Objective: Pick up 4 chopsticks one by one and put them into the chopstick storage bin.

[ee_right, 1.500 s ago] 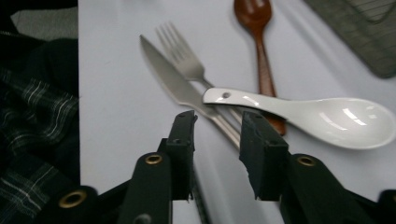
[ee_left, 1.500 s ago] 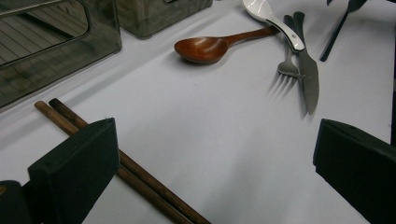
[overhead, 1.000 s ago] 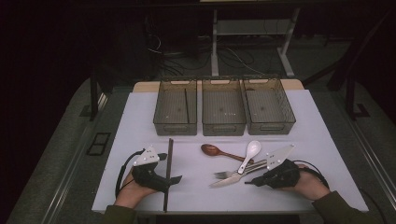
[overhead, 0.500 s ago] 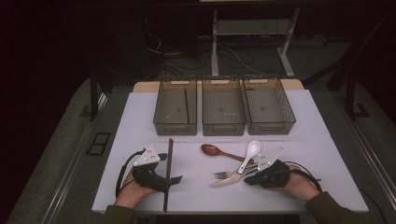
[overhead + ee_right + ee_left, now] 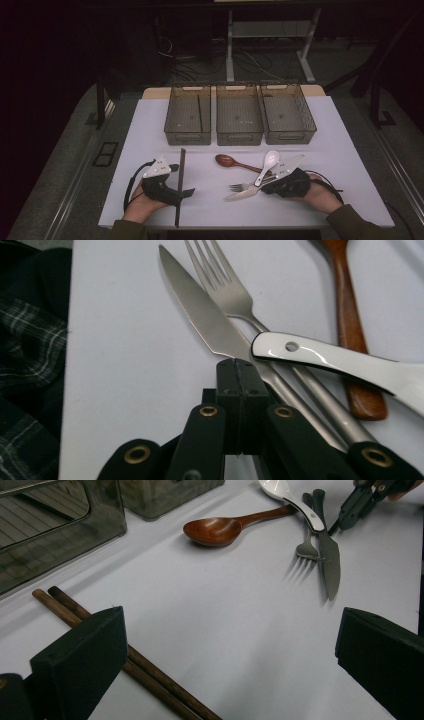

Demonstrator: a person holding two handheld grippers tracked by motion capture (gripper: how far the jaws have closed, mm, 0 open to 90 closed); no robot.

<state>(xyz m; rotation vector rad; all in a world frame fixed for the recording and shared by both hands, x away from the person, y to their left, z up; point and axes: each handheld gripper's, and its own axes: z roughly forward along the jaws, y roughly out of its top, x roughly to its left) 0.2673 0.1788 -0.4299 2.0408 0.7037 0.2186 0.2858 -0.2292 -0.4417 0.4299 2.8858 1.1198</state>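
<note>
Currently: right gripper (image 5: 238,371) jaws clenched, empty, tips at steel table knife (image 5: 200,310) handle | left gripper (image 5: 225,645) jaws released, beside dark wooden chopsticks (image 5: 125,655)

A table (image 5: 345,165) covered in white is seen at the frame's centre. Three bins (image 5: 239,119) are set side by side along its upper part. Below them, right of centre, a wooden spoon (image 5: 229,161), white spoon (image 5: 268,163), fork (image 5: 239,187) and knife (image 5: 241,194) are clustered together. Chopsticks (image 5: 179,187) are laid lengthwise at lower left.
</note>
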